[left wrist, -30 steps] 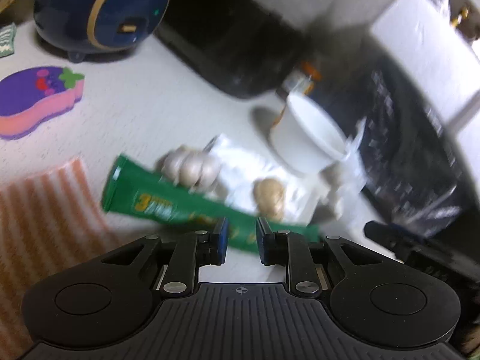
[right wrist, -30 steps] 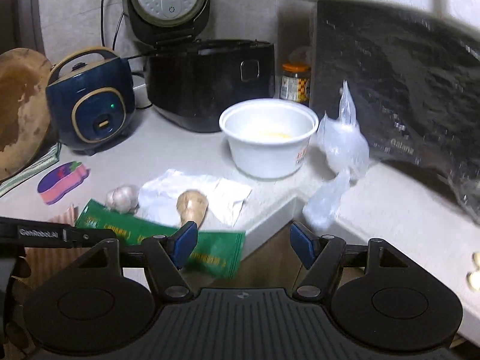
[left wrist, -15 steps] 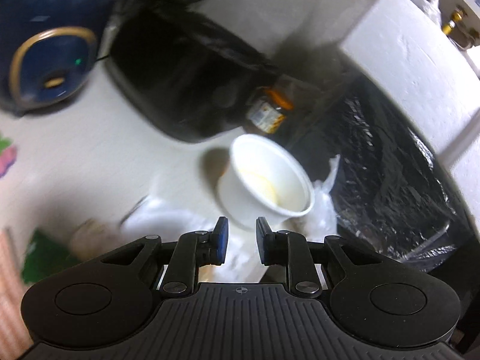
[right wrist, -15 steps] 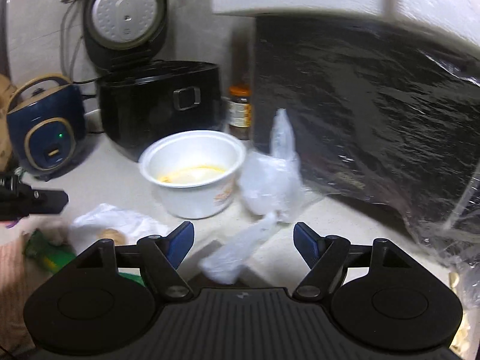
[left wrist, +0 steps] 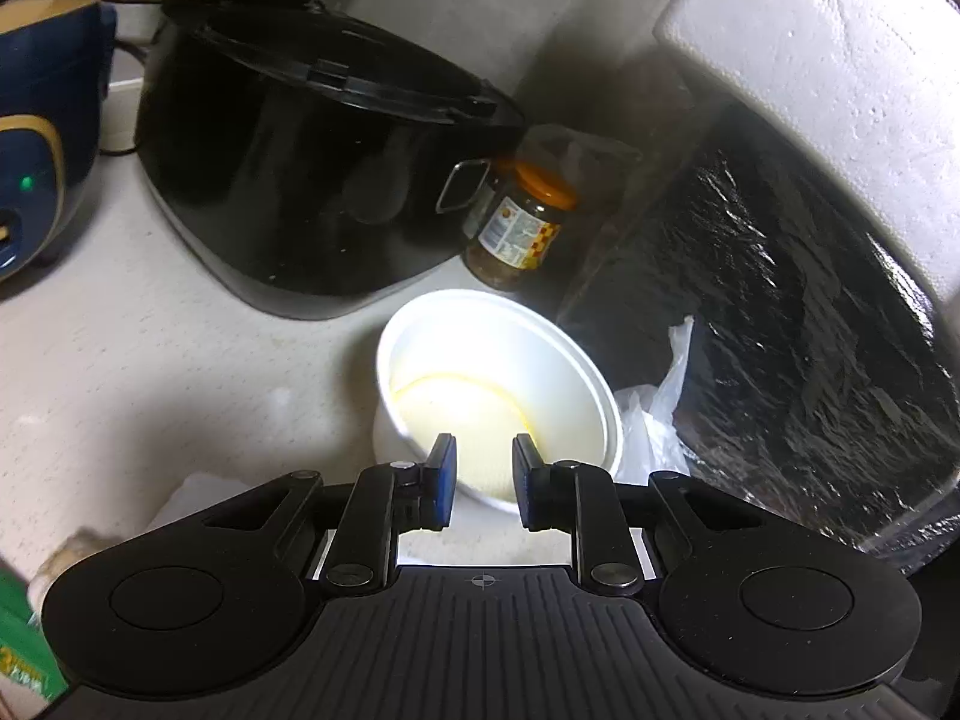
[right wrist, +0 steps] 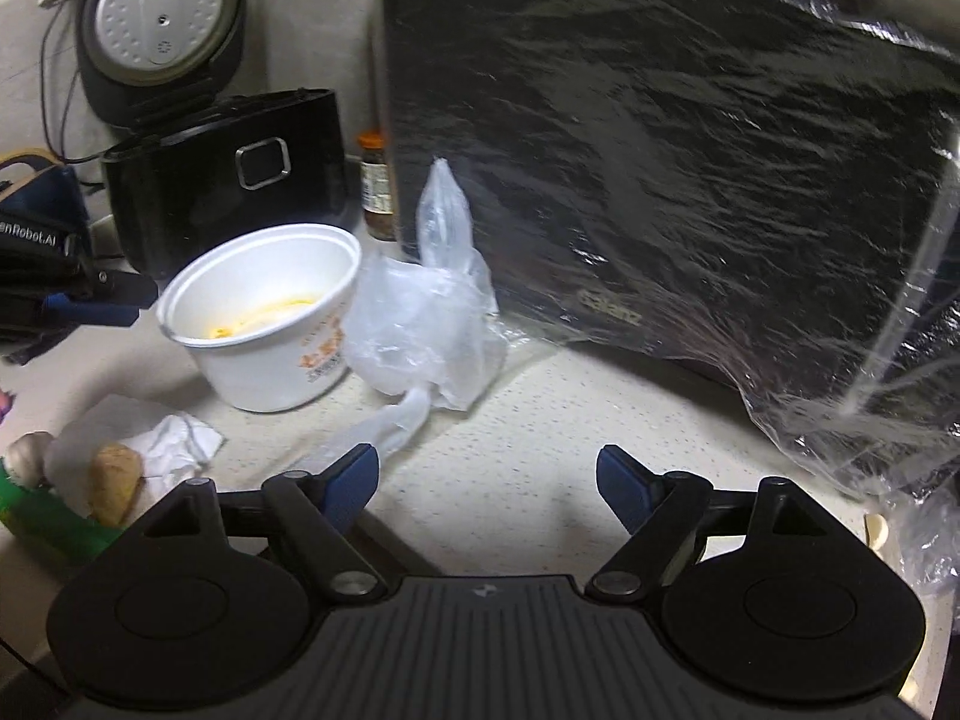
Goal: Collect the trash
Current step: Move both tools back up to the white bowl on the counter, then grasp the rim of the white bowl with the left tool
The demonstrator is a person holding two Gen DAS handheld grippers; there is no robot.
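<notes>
- While right tongs (right wrist: 487,480) are opening, empty, aim them at the plastic bag (right wrist: 429,324) on the counter (right wrist: 540,420) beside the cup (right wrist: 270,324).
- Left tongs (left wrist: 483,480), narrow gap, empty, hover at cup rim; pinch its wall, keep it upright.

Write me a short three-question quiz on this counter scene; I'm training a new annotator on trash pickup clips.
1. True or false: the white bowl is completely clean inside.
2. What lies directly against the bowl's side, between it and the black foil-wrapped box? A) a sponge B) a clear plastic bag C) a spoon
3. Fill in: the jar behind the bowl has an ___ lid.

Key
1. False: yellow residue sits at its bottom.
2. B: the clear plastic bag.
3. Orange.
</notes>
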